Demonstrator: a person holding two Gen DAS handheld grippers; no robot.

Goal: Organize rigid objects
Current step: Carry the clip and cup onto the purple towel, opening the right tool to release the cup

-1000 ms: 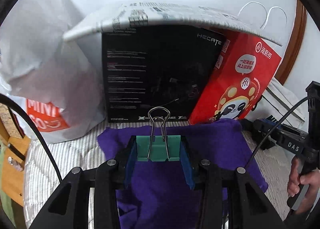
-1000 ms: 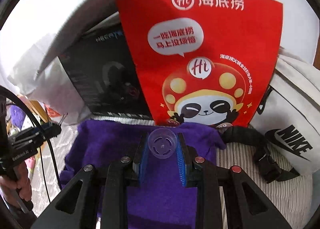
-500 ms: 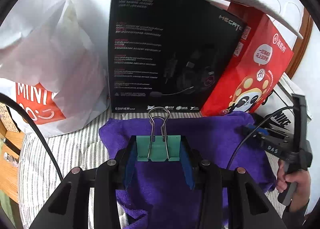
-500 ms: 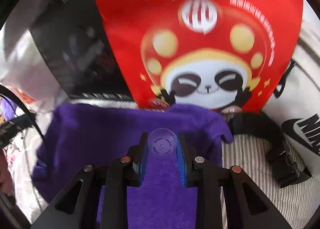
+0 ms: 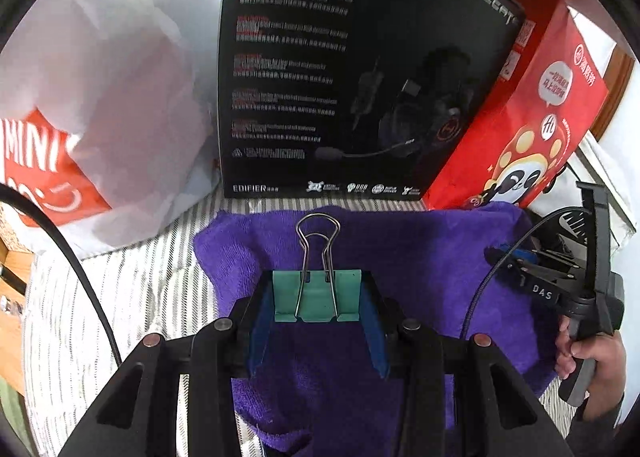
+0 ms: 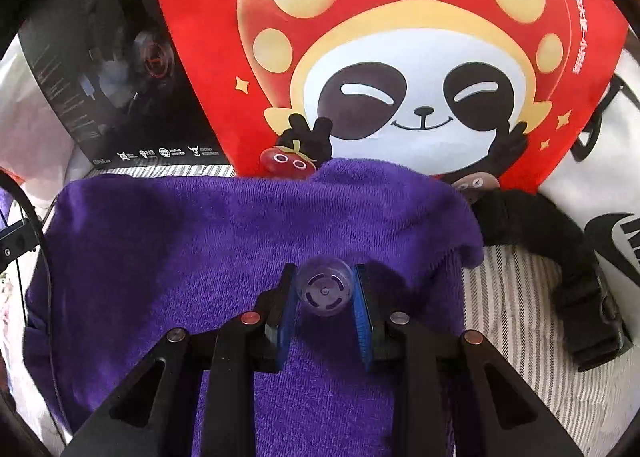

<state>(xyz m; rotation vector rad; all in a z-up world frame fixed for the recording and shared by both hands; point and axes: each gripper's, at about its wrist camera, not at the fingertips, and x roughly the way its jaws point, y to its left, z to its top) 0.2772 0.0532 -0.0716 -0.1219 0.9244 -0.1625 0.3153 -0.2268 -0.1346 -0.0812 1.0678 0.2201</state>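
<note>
A: What is the left tool (image 5: pixel 318 303) gripping?
B: It is clamping a green binder clip (image 5: pixel 317 296) above the purple towel (image 5: pixel 420 257).
A: And the right tool (image 6: pixel 325 291)?
B: It is pinching a clear round cap (image 6: pixel 325 291) over the same towel.

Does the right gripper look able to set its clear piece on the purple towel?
Probably yes: the right gripper, shut on the clear piece, hangs over bare purple towel with nothing between.

The black box (image 5: pixel 360 69) reads "EDIFIER" and "HECATE"; the white plastic bag (image 5: pixel 100 97) shows "MINI"; the right gripper (image 5: pixel 516 257) bears "DAS".
</note>
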